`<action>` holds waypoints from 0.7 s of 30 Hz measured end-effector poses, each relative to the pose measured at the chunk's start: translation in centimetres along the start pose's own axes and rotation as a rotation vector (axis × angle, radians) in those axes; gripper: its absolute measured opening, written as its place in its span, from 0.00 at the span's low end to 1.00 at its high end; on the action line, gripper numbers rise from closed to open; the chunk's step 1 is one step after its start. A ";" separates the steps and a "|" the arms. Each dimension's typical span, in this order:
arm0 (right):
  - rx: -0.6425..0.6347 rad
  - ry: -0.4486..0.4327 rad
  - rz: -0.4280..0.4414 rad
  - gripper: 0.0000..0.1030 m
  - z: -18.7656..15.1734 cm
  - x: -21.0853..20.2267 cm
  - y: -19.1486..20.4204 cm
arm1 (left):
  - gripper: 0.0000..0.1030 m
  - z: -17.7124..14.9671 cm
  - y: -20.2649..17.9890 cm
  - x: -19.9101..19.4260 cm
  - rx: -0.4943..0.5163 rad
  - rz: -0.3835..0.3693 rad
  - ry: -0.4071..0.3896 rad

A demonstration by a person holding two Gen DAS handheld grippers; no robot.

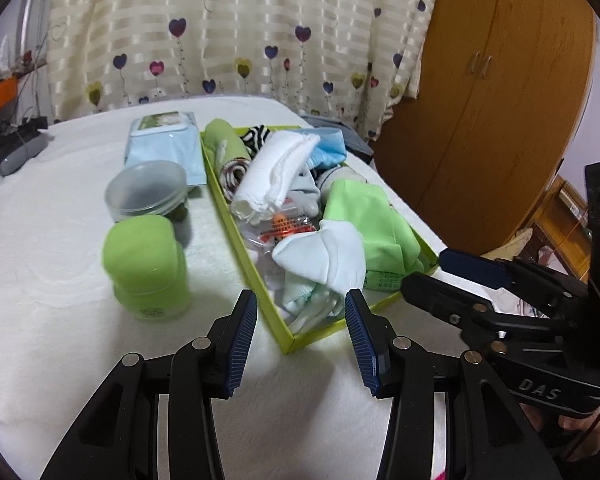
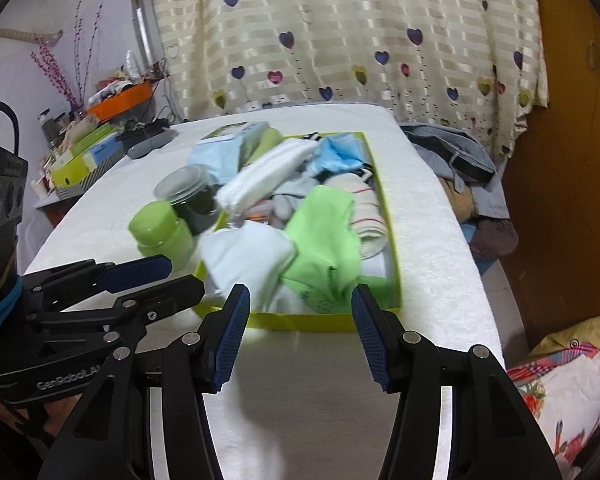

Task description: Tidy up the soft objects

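A shallow green box (image 1: 277, 322) full of soft things sits on the white tabletop (image 1: 40, 240), just ahead of both tools. A white cloth (image 1: 320, 254) lies nearest the left tool (image 1: 301, 330), with a green cloth (image 2: 324, 236) beside it and a rolled white towel (image 1: 276, 178) farther in. The left tool stands open with nothing between its pads, and the right tool (image 2: 300, 324) is open and empty too, short of the box's near wall. Left of the box stand a green jar (image 1: 146, 266) and a clear-lidded jar (image 1: 148, 190), a wipes pack (image 1: 164, 140) beyond them
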State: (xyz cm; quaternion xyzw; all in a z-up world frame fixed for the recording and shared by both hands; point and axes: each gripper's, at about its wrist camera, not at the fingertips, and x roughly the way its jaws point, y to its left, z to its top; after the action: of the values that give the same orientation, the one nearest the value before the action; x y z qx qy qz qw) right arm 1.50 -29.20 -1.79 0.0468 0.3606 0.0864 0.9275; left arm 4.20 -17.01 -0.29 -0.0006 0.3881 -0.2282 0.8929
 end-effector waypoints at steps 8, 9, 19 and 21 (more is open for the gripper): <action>0.030 0.011 -0.003 0.52 -0.4 0.2 -1.6 | 0.44 1.4 -0.6 2.3 0.016 0.054 0.014; 0.033 0.012 -0.003 0.52 -0.4 0.3 -1.7 | 0.44 1.5 -0.7 2.3 0.015 0.054 0.012; 0.019 0.006 0.006 0.52 -0.4 -0.1 -1.2 | 0.43 1.1 -0.2 0.8 0.001 0.067 -0.016; 0.009 0.003 0.006 0.53 -0.4 -0.3 -0.8 | 0.43 0.8 -0.1 0.2 0.001 0.075 -0.022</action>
State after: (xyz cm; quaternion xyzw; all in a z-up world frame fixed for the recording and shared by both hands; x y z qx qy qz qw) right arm 1.10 -29.99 -2.05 0.0518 0.3623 0.0877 0.9265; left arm 4.82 -17.37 0.16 0.0117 0.3778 -0.1946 0.9051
